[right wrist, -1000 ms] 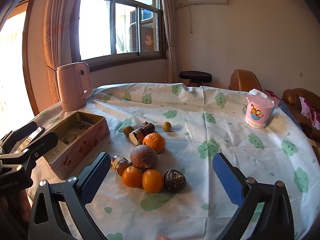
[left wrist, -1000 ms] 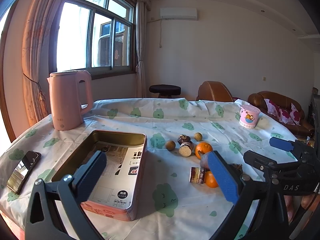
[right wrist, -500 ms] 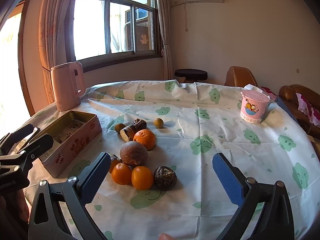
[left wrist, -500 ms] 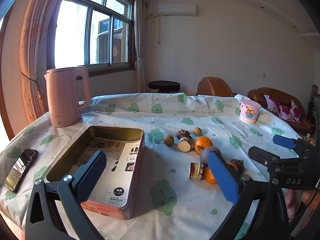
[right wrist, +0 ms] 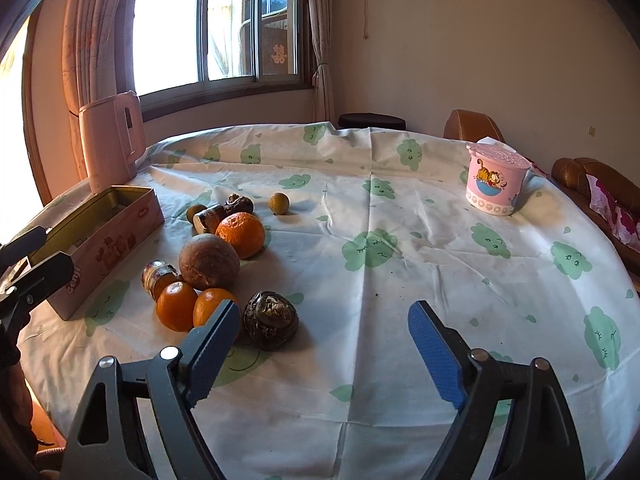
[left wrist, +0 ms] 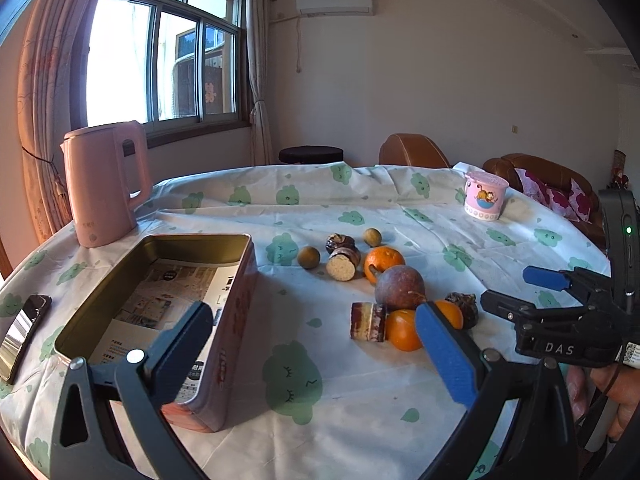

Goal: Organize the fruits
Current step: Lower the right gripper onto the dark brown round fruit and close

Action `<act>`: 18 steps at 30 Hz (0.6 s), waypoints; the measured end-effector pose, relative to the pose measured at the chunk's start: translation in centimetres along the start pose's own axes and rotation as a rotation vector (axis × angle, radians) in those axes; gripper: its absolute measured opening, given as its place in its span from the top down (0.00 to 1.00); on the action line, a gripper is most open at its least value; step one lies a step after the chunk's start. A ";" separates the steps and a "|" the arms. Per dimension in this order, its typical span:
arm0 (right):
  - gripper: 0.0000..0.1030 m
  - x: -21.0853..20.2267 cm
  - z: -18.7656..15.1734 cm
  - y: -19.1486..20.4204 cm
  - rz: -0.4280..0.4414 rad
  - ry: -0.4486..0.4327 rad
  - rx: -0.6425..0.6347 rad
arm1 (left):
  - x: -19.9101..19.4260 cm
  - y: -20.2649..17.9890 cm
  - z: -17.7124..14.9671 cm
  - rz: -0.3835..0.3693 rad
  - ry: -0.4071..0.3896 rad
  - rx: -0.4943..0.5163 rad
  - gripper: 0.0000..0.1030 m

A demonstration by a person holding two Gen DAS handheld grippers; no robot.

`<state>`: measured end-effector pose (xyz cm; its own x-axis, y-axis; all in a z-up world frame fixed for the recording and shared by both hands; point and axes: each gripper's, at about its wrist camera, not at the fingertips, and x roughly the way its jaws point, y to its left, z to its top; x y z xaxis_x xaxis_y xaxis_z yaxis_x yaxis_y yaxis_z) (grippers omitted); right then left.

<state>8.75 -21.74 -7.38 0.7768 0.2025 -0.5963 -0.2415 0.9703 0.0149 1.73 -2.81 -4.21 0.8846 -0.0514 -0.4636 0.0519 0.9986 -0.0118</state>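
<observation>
Fruits [right wrist: 224, 264] clustered on tablecloth [right wrist: 400, 260], loose, none in tin. Right gripper [right wrist: 320, 338] nearest: jaws spread, just been narrowing, nothing between pads; dark wrinkled fruit [right wrist: 271, 320] just beyond left pad, apart from it. Left gripper [left wrist: 312, 340] spread wide, empty, left finger over tin box [left wrist: 236, 276] near end. Two small oranges [right wrist: 176, 306] beside wrinkled fruit; brown round fruit [right wrist: 209, 261] behind; larger orange [right wrist: 241, 234] farther. Pink kettle [left wrist: 102, 184], pink cup [right wrist: 494, 184] at far edge.

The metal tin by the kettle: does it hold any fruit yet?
No fruit: the tin is open, only printed paper inside; the fruit lies on the tablecloth.
</observation>
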 end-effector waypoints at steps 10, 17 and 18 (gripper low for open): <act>0.39 2.8 0.5 1.0 0.047 0.097 -0.015 | 0.6 -0.5 0.0 -0.014 0.012 0.007 0.00; 0.39 4.5 0.7 0.6 0.150 0.180 0.023 | 0.6 -1.2 0.1 -0.068 0.007 0.012 0.00; 0.41 4.9 0.7 0.7 0.158 0.192 0.020 | 0.6 -1.5 0.1 -0.076 0.004 0.023 0.00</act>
<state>12.79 -19.96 -9.73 0.6053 0.3252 -0.7266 -0.3382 0.9313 0.1350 2.22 -4.35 -4.42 0.8757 -0.1268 -0.4659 0.1292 0.9913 -0.0271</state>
